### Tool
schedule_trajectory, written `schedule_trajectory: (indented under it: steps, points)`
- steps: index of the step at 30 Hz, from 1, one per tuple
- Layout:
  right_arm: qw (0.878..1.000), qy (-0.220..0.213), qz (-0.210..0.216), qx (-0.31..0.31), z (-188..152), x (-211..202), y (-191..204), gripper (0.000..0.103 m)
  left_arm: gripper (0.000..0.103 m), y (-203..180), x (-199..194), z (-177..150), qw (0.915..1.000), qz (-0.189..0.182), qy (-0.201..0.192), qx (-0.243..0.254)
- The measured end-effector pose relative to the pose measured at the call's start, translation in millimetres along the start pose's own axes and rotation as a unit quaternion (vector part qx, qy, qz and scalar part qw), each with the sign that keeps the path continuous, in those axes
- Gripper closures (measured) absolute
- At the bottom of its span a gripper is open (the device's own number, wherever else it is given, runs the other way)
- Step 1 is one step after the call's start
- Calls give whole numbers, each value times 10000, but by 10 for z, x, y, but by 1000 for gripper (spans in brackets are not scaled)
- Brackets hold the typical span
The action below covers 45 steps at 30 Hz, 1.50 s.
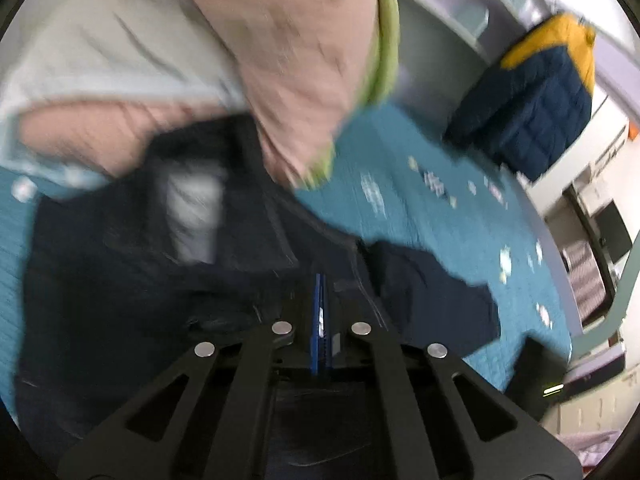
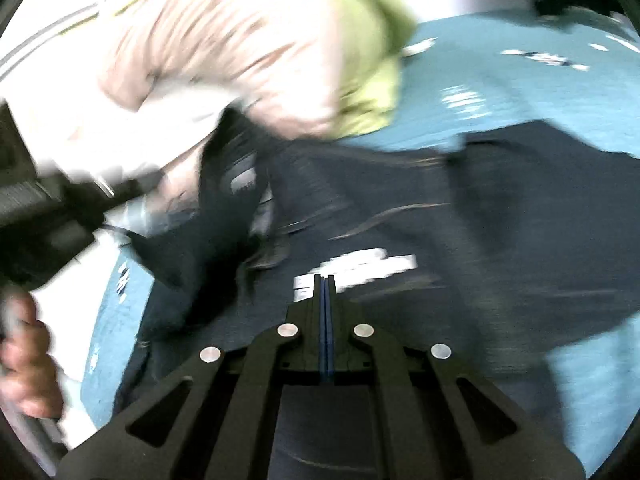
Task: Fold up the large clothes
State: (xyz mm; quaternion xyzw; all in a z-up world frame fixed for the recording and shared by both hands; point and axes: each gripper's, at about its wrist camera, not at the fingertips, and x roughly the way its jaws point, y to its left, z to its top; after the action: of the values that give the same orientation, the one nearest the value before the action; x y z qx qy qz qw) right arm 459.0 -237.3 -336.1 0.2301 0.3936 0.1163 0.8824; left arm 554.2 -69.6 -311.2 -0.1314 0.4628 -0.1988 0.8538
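Though both views are smeared by motion blur, the dark navy garment [image 1: 132,264] reads as soft, limp cloth spread across a teal quilted bedspread [image 1: 432,216], filling the lower centre of each frame. The left gripper [image 1: 320,312] has its blue pads pressed together, dark fabric bunched around the tips (whether cloth is pinched between them I cannot tell). The right gripper [image 2: 325,300] is likewise closed over the garment's white printed label [image 2: 360,266]. A pink padded jacket with lime trim [image 1: 288,52] crowds the upper left; bare bedspread lies to the right.
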Motion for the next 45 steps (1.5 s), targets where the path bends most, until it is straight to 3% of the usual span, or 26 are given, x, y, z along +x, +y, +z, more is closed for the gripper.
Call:
schedule_trajectory:
  steps: [2,7,13,17,23,25,29,33,36,39,45]
  points:
    - [9995,-120,-173,229,77,-184,-338,102,102,-154,420,-111,9991,87,408,48]
    - [9950,-406,-581,709,136,-562,-1081,101,102,-182,926,-296,9958,378,832,12]
    - [9854,-589,-794,1386,104,-918,-1722,98,101,-171,933,-373,9961,374,788,-138]
    - [9713,-743,-904,2072,63,-1093,-2080,95,100,-400,906,-501,9941,618,733,505]
    - [9448,-1022,-1199,2873,-18,-1313,-2530,76,99,-712,1125,-801,9821,1004,914,1303]
    - [9391,-1039,-1293,3009,-25,-1331,-2635,70,97,-726,1186,-858,9790,1108,954,1423]
    - [9300,-969,-1357,3276,-9,-1275,-2870,69,86,-756,1257,-927,9781,1111,952,1482]
    - [9168,-1005,-1323,3632,-10,-1257,-3033,68,85,-810,1288,-957,9729,1253,942,1701]
    - [9209,-1057,-1199,3555,39,-1209,-3039,67,85,-794,1302,-951,9756,1184,965,1576]
    - [9305,-1188,-1052,3302,106,-1204,-3016,84,85,-795,1302,-955,9751,1199,988,1582]
    - [9565,-1714,-859,2200,384,-1502,-2383,91,85,-694,1319,-858,9787,981,1122,1411]
